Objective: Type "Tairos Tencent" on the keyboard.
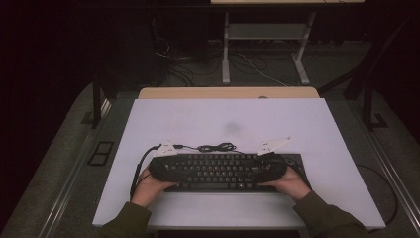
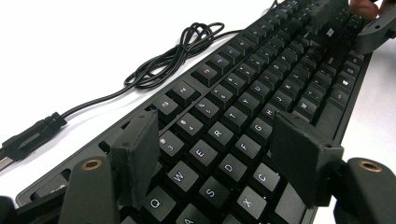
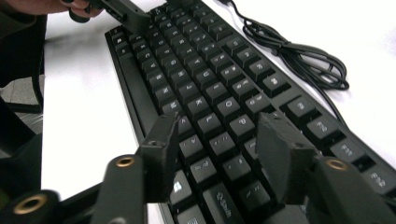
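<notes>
Keyboard (image 1: pixel 228 171) lay near the counter's (image 1: pixel 223 119) front edge. Left gripper (image 2: pixel 219 154) and right gripper (image 3: pixel 219 154) hovered over its ends, jaws open, holding nothing. Lowering might press keys or snag the coiled cable (image 1: pixel 215 147).

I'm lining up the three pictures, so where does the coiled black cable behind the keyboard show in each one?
High view: the cable lies mid-table, just behind the keyboard.
Left gripper view: the cable sits upper centre-left, on the white table beside the keys.
Right gripper view: the cable sits upper right, beside the keys.
Shared landmark: the keyboard's back edge.
</notes>
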Demonstrator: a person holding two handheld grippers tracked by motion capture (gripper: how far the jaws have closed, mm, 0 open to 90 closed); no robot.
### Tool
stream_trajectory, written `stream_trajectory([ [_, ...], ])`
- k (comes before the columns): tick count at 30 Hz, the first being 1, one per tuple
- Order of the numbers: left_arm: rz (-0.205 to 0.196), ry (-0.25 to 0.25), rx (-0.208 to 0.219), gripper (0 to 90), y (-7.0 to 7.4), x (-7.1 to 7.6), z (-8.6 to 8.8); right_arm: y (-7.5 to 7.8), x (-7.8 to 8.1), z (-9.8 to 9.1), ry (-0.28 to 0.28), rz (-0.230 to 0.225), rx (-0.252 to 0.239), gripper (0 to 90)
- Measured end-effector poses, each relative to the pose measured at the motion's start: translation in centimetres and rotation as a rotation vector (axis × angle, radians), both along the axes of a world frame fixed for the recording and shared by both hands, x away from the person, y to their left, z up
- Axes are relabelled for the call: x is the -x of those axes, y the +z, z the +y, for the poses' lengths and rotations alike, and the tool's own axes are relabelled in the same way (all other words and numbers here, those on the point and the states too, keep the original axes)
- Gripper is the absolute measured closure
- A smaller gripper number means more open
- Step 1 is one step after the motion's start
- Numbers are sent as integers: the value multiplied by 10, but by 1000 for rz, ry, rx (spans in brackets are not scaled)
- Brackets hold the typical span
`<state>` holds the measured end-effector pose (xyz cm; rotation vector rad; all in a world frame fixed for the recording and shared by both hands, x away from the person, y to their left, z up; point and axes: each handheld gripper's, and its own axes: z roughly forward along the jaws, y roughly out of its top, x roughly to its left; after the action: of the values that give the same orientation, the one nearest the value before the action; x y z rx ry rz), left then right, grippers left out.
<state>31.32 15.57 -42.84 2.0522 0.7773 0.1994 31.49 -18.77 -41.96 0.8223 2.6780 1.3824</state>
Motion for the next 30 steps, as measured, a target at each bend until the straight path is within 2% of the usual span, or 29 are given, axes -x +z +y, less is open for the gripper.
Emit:
stream_trajectory([
  [7, 1, 8, 6, 322, 0, 1, 1, 3, -6, 9, -4, -8, -16, 404],
  [10, 2, 9, 8, 323, 0, 2, 1, 4, -9, 13, -6, -8, -34, 398],
  [13, 1, 11, 8, 324, 0, 2, 1, 4, -10, 17, -1, -14, -28, 389],
  [23, 0, 11, 6, 333, 0, 1, 2, 4, -17, 29, -3, -20, -57, 361],
  [30, 0, 11, 5, 362, 0, 1, 1, 3, -21, 39, 3, -22, -60, 360],
])
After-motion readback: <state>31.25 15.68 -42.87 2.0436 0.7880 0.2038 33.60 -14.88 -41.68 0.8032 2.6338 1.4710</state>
